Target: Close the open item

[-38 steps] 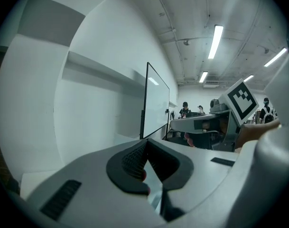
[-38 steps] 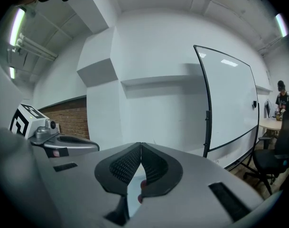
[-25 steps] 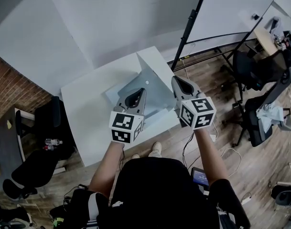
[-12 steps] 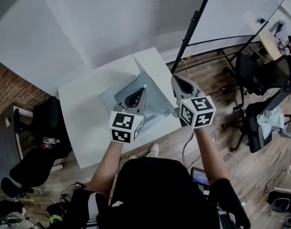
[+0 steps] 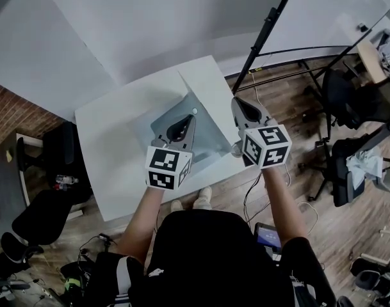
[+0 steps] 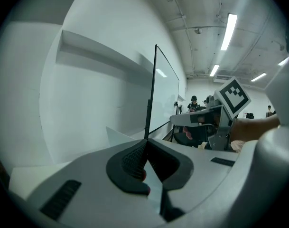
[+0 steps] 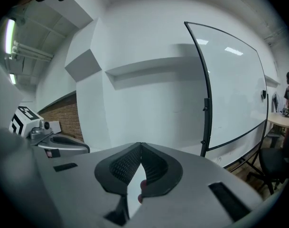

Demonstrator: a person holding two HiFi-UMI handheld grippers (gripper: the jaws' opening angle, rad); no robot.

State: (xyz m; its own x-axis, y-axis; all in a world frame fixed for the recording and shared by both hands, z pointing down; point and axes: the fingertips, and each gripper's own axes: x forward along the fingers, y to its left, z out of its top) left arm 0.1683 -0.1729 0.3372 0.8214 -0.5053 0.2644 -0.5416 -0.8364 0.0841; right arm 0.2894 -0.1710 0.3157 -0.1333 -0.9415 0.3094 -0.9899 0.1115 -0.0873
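Note:
On the white table [image 5: 111, 146] lies a grey-blue open item [image 5: 211, 133] with its white lid [image 5: 204, 85] standing up at the far side. My left gripper [image 5: 193, 114] hovers over the item's middle, jaws shut with nothing between them. The lid's corner [image 6: 116, 136] shows just beyond its closed tip [image 6: 146, 144]. At the table's right edge, just right of the item, my right gripper [image 5: 236, 102] is also shut and empty, its tip [image 7: 140, 146] pointing at the white wall. Each gripper view shows the other gripper beside it.
A black stand pole [image 5: 265, 31] rises behind the table's right corner, with a whiteboard frame [image 7: 208, 89] nearby. Black office chairs stand at the right [image 5: 348, 94] and lower left [image 5: 34, 216]. The table's front edge is close to the person's legs. A brick wall [image 5: 9, 120] is on the left.
The head view has drifted slightly, so the table sits a little higher and further left. Both grippers keep their places over the item and stay shut.

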